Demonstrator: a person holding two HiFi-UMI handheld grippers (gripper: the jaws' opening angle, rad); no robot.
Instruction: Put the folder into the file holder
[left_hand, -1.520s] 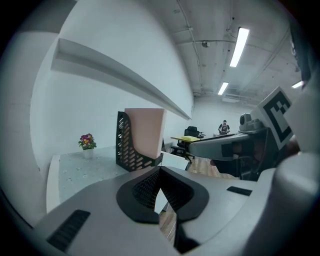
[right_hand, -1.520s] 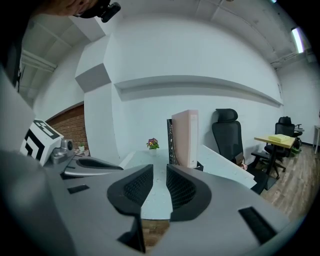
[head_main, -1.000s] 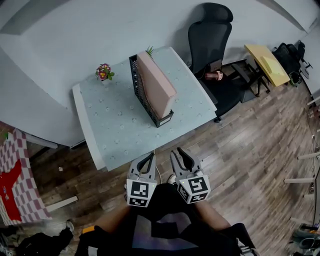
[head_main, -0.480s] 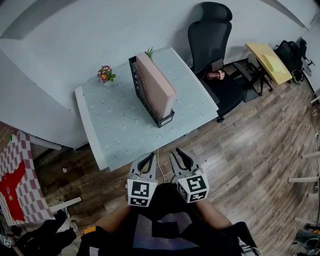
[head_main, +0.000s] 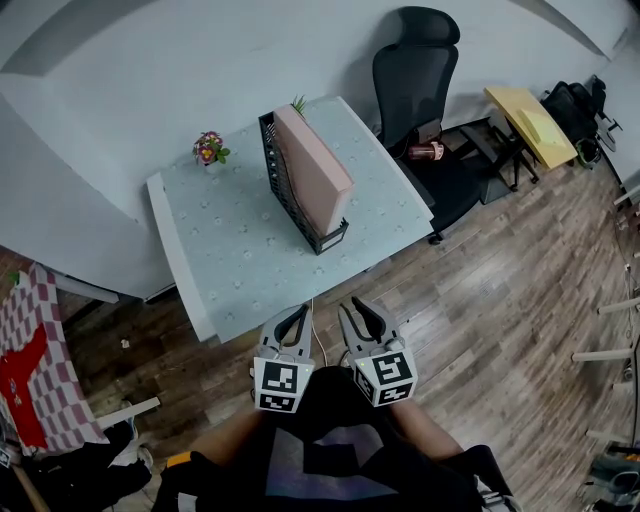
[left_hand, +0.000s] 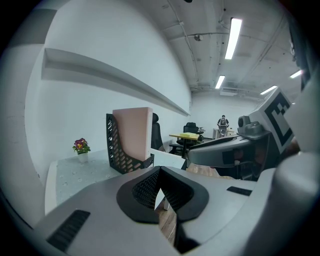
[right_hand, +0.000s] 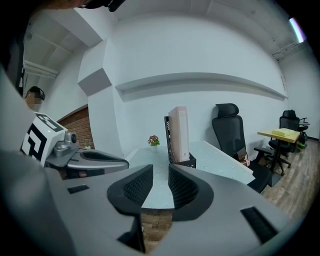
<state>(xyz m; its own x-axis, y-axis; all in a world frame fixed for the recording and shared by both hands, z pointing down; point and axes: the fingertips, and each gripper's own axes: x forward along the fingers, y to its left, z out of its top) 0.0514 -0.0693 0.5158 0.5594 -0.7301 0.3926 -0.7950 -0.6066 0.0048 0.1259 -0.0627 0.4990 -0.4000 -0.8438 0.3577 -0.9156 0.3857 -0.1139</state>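
Note:
A pink folder (head_main: 315, 170) stands upright inside the black mesh file holder (head_main: 283, 190) on the pale table (head_main: 230, 260). Both grippers hang close to my body over the wooden floor, short of the table's near edge and well away from the holder. My left gripper (head_main: 298, 316) is shut with its tips touching and nothing between them. My right gripper (head_main: 352, 306) is shut too, holding nothing. In the left gripper view the folder (left_hand: 134, 132) and the holder (left_hand: 116, 150) rise beyond the left gripper (left_hand: 159, 172). In the right gripper view the folder (right_hand: 180, 132) stands straight ahead of the right gripper (right_hand: 160, 170).
A small flower pot (head_main: 208, 146) sits at the table's far left corner, and a green sprig (head_main: 299, 101) shows behind the holder. A black office chair (head_main: 415, 70) stands to the right of the table. Farther right is a yellow table (head_main: 530, 125). A red-checked cloth (head_main: 30, 370) lies on the floor at left.

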